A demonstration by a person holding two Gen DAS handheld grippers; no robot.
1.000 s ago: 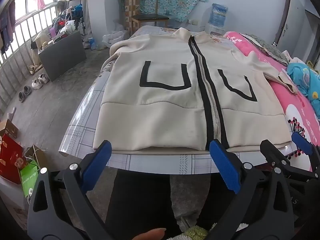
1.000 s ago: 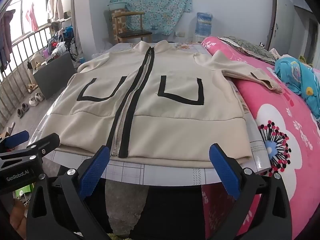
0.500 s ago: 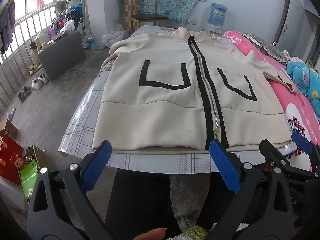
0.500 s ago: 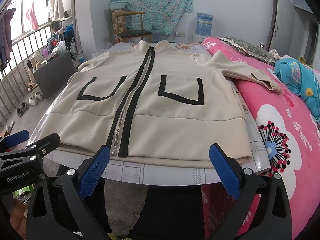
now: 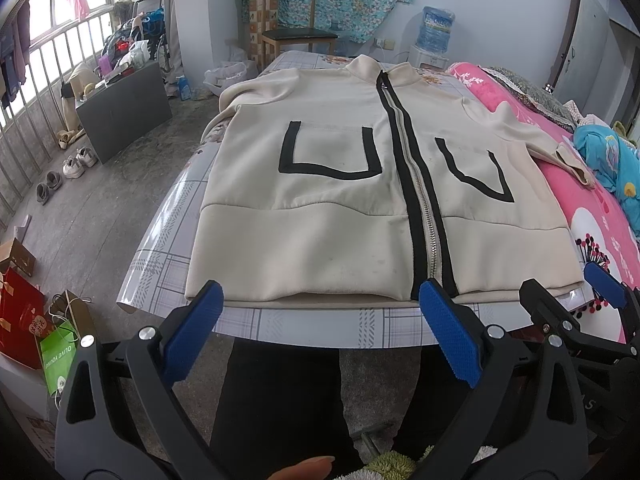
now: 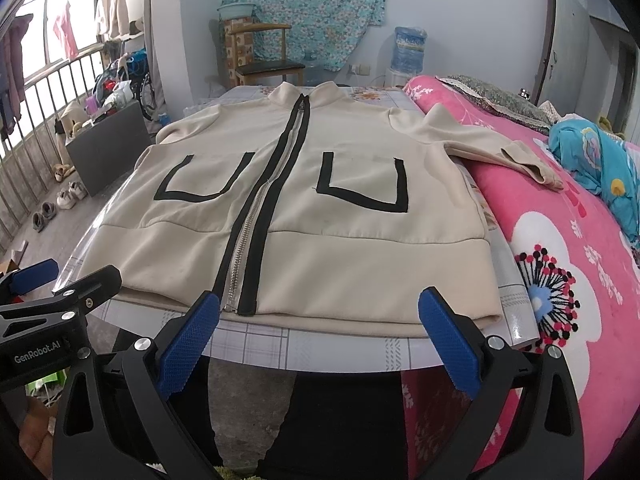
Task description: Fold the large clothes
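Observation:
A large beige zip-up jacket (image 5: pixel 340 184) with black zipper trim and black U-shaped pocket outlines lies flat, front up, on a table (image 5: pixel 320 324), hem toward me; it fills the right wrist view too (image 6: pixel 340 220). One sleeve (image 6: pixel 500 148) stretches onto the pink bed. My left gripper (image 5: pixel 320 304) hovers open just short of the hem, left of the zipper. My right gripper (image 6: pixel 320 312) is open in front of the hem, right of the zipper. Neither touches the cloth. Each gripper shows at the edge of the other's view.
A bed with a pink flowered blanket (image 6: pixel 560 260) borders the table on the right, with a blue quilt (image 6: pixel 600 168) on it. A wooden chair (image 5: pixel 296 36) and water jug (image 5: pixel 436 28) stand behind. A dark box (image 5: pixel 124 108), shoes and bags lie on the floor at left. A person's dark trousers (image 5: pixel 280 400) are below the table edge.

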